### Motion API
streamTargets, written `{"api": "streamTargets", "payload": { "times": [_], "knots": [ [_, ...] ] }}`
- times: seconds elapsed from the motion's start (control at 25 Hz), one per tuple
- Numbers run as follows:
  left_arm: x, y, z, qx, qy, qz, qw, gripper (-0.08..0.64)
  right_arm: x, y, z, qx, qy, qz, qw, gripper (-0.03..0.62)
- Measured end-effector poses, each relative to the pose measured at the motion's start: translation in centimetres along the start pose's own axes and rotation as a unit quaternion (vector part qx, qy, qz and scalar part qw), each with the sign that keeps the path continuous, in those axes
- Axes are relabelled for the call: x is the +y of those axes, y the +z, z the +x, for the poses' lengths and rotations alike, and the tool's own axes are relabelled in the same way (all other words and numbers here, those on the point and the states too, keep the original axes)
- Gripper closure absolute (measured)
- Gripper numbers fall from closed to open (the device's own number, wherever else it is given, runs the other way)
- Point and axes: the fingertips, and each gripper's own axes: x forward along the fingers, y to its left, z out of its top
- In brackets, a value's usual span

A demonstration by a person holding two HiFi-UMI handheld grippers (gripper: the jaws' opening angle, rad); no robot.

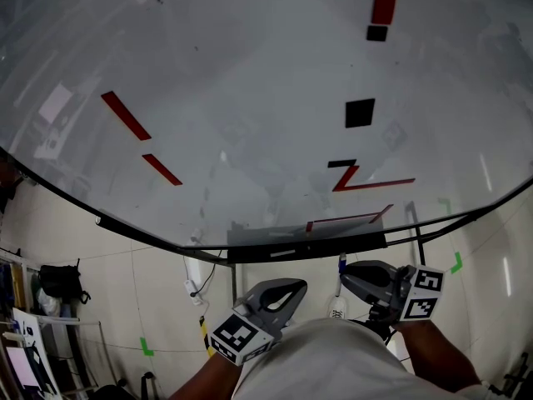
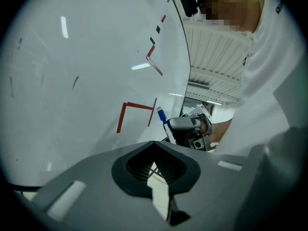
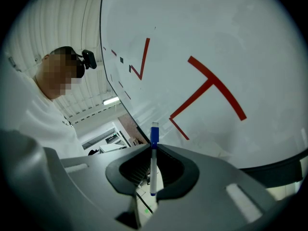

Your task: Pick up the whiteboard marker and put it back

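A white whiteboard marker (image 3: 153,170) with a blue cap (image 3: 154,134) stands upright between the jaws of my right gripper (image 3: 153,147), which is shut on it. In the head view this gripper (image 1: 347,273) hangs just below the whiteboard's dark tray (image 1: 308,246), with the marker's blue end (image 1: 341,264) pointing up toward it. My left gripper (image 1: 293,288) is beside it on the left, jaws shut and holding nothing. The left gripper view shows its closed tips (image 2: 154,143), and beyond them the right gripper (image 2: 190,128) with the marker (image 2: 162,117).
The big whiteboard (image 1: 250,98) carries red strokes (image 1: 127,115) and black squares (image 1: 360,112). Below it the tiled floor holds a white power strip with cable (image 1: 193,283), a black bag (image 1: 58,282) and green tape marks (image 1: 146,346).
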Motion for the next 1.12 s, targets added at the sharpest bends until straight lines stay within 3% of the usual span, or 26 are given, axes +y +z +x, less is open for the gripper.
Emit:
{"api": "streamTargets", "payload": {
  "times": [0.32, 0.48, 0.64, 0.88, 1.0, 1.12],
  "knots": [
    [0.4, -0.1, -0.1, -0.001, 0.006, 0.0, 1.0, 0.543, -0.4, 0.2, 0.3, -0.001, -0.009, -0.008, 1.0, 0.558],
    [0.3, -0.3, 0.0, 0.005, 0.004, -0.001, 1.0, 0.543, -1.5, 0.0, 0.6, 0.028, -0.05, -0.054, 0.997, 0.558],
    [0.3, -0.5, 0.1, 0.007, 0.004, 0.004, 1.0, 0.543, -3.5, -0.8, 0.7, 0.08, -0.107, -0.098, 0.986, 0.558],
    [0.4, -0.8, 0.2, 0.013, 0.006, 0.01, 0.9999, 0.543, -4.1, -0.9, 1.1, 0.092, -0.112, -0.111, 0.983, 0.558],
    [0.4, -0.8, 0.2, 0.013, 0.007, 0.005, 0.9999, 0.543, -5.0, -1.7, 1.1, 0.126, -0.13, -0.153, 0.972, 0.558],
    [0.7, -0.9, 0.1, 0.012, 0.01, 0.006, 0.9999, 0.543, -6.4, -3.3, 0.8, 0.183, -0.157, -0.212, 0.947, 0.558]
  ]
}}
